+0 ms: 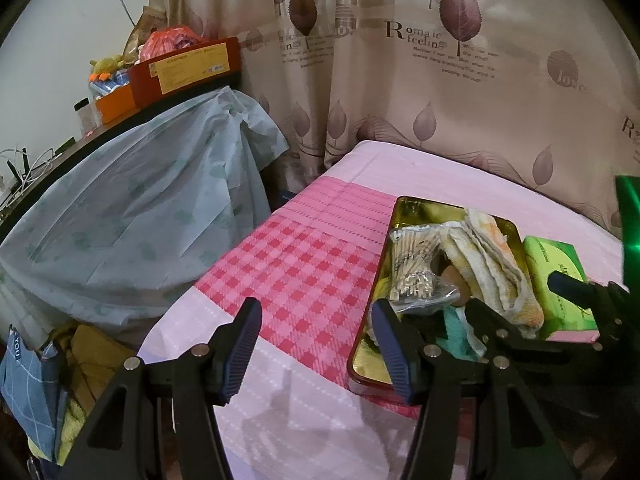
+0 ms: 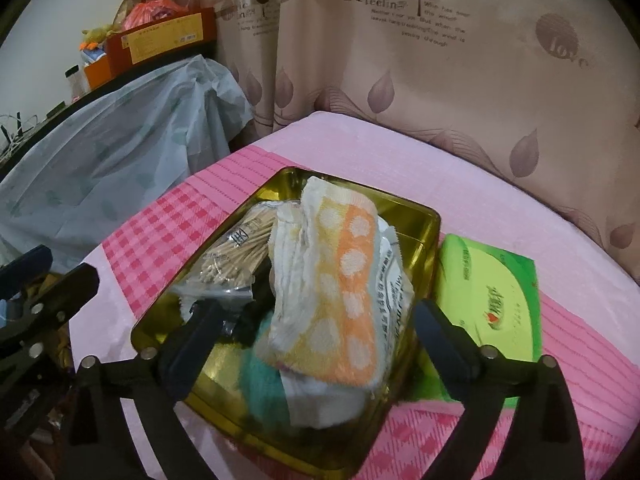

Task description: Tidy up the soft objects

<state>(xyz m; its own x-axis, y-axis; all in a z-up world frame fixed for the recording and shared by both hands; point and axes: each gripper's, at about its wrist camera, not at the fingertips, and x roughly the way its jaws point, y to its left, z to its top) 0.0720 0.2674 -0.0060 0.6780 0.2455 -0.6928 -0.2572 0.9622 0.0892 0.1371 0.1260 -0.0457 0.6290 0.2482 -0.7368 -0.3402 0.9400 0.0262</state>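
Observation:
A gold tin tray [image 2: 430, 220] sits on the pink bed. In it lie a folded orange-and-yellow dotted towel [image 2: 344, 284], a bag of cotton swabs [image 2: 236, 256], a teal cloth [image 2: 260, 380] and a white packet [image 2: 394, 292]. My right gripper [image 2: 316, 344] is open, its fingers on either side of the towel's near end, just above the tray. My left gripper [image 1: 320, 344] is open and empty over the bedsheet, its right finger at the tray's [image 1: 404, 208] near left corner. The towel [image 1: 496, 256] and swabs [image 1: 416, 264] also show there.
A green tissue pack [image 2: 488, 304] lies right of the tray. The bed [image 1: 304, 264] has a pink checked sheet. A grey-covered bulk [image 1: 132, 216] stands left, with boxes [image 1: 180, 68] on a shelf. Leaf-print curtain [image 1: 440, 80] behind. Cloths [image 1: 60, 384] lie at lower left.

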